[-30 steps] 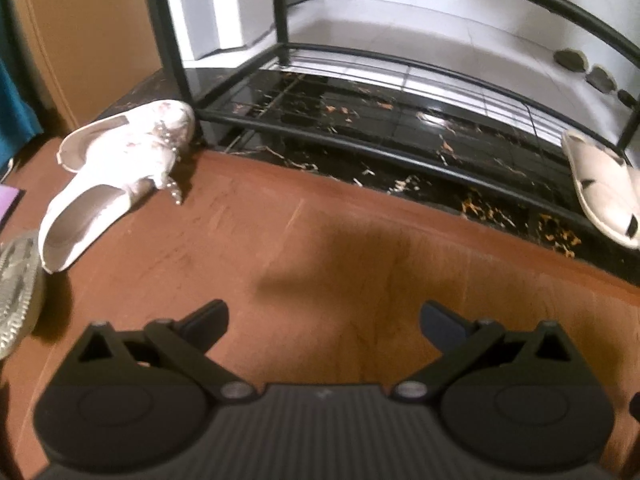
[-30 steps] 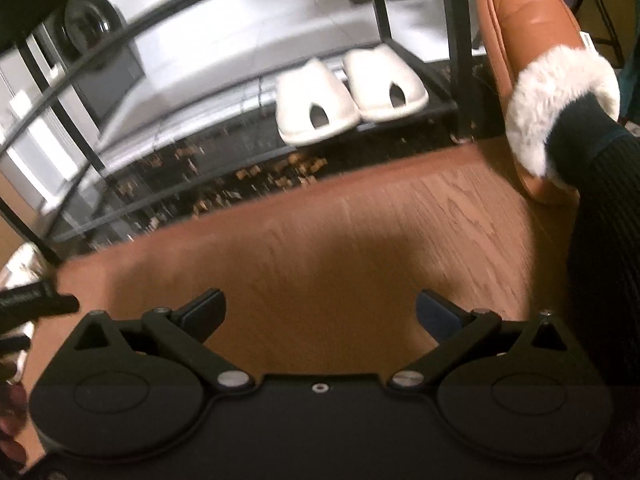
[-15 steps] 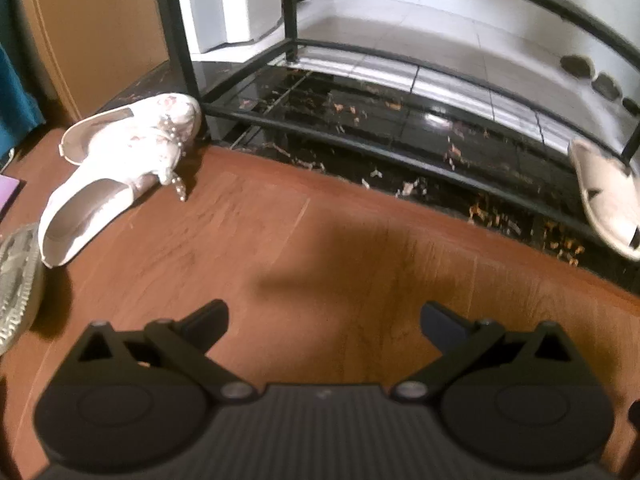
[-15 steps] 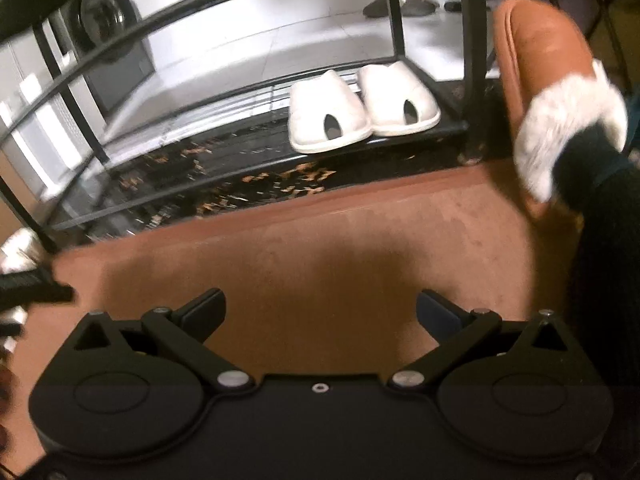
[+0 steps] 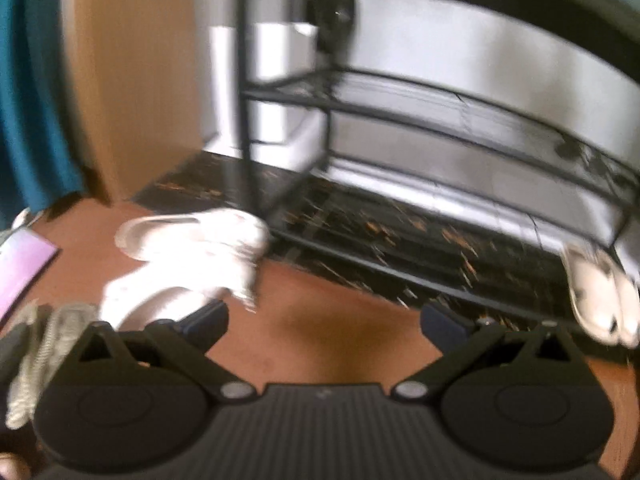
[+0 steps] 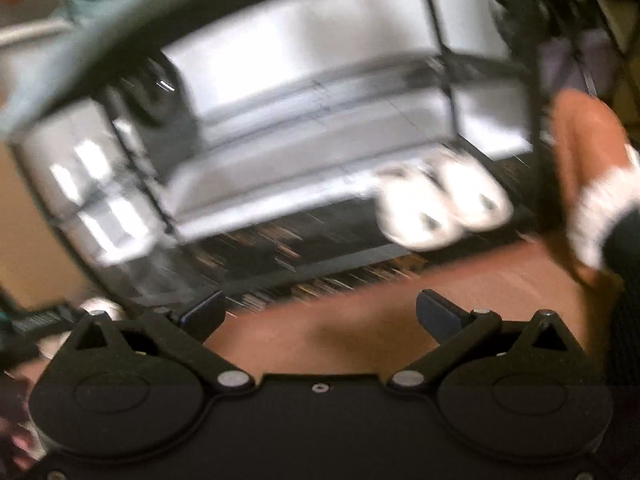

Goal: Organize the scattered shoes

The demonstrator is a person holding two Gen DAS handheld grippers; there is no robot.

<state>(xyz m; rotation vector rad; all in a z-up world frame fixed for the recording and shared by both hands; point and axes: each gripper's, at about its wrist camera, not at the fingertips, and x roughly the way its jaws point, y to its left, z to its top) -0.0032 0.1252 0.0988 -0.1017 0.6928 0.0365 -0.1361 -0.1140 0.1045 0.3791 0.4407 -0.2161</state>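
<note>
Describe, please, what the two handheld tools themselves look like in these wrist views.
Both are matte black plastic. The left tool has two round hubs, angled linkage arms with silver pins, dark blue-tinted fingertip pads and a ribbed centre plate. The right tool matches, but its centre plate is smooth with a small screw.

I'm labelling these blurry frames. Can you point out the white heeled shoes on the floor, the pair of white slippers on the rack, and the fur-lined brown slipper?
white heeled shoes (image 5: pixel 188 256): left wrist view, on the uppers.
white slippers (image 6: pixel 444 208): right wrist view, between the toes.
brown slipper (image 6: pixel 580 136): right wrist view, on the brown upper.
</note>
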